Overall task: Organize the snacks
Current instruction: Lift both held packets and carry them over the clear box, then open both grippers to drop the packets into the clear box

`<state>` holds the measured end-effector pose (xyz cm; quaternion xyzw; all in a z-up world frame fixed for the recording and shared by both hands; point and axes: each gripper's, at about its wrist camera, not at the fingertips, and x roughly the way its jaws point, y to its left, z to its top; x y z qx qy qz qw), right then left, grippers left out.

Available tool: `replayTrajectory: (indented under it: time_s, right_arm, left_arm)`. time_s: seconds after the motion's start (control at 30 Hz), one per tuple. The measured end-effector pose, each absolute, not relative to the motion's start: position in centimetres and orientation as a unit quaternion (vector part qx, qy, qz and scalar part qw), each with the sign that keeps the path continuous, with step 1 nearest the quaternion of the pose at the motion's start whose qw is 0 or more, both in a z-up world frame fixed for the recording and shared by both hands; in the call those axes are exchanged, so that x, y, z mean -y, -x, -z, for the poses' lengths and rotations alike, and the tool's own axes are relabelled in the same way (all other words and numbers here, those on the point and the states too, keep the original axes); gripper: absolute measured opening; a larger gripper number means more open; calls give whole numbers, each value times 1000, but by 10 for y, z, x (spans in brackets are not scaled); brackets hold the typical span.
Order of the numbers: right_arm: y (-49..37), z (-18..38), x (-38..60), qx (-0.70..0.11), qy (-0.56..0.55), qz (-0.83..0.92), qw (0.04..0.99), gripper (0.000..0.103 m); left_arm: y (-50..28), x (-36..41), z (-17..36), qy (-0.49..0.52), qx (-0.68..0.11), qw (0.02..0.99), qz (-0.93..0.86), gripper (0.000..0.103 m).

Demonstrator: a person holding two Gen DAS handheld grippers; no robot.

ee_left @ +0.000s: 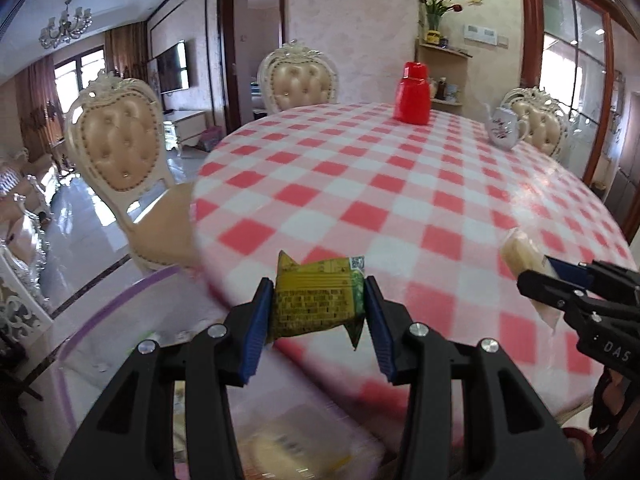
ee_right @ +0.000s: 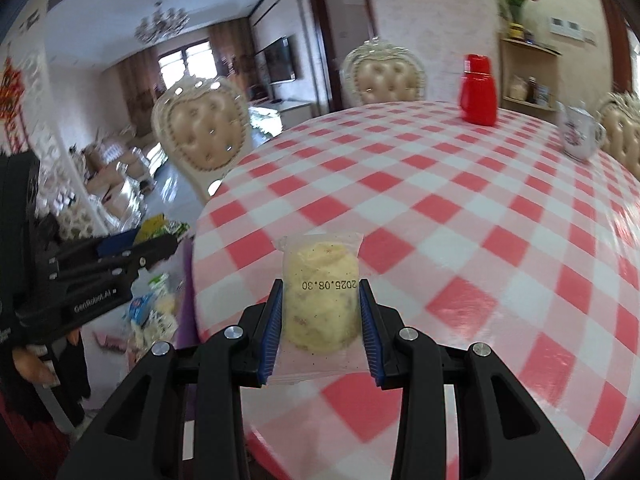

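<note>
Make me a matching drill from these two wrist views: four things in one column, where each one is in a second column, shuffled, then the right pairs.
Things:
1. green-and-yellow printed snack packet
2. clear-wrapped pale yellow pastry stamped 2025.08.30
3. red plastic jug
4. white floral ceramic teapot

Places:
A. standing at the far edge of the checked tablecloth, beside the shelf
B. clamped in the right gripper
C. clamped in the left gripper
D. standing on the far right of the table, in front of a chair

Pairs: 1-C, 2-B, 3-A, 4-D
</note>
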<state>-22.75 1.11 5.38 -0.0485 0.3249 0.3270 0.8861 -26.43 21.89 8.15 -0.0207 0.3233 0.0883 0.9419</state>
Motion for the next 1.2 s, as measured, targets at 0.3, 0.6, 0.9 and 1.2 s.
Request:
replayTrajectory:
  time_s: [0.3, 0.6, 0.9, 1.2]
  right_arm:
    - [261, -42, -90, -330, 131, -382, 854, 36]
    - [297, -27, -176, -338, 204, -444, 804, 36]
    - [317, -19, -209, -324, 222, -476, 787, 81]
    - [315, -18, -216, -351, 234, -459, 782, 87]
  left_arm:
    - [292, -284, -67, 45, -334, 932, -135, 46]
    - [304, -330, -55, 74, -330, 921, -191, 47]
    - [322, -366, -65, 125, -286, 920, -238, 101]
    - [315, -380, -61, 145, -367, 882, -256, 101]
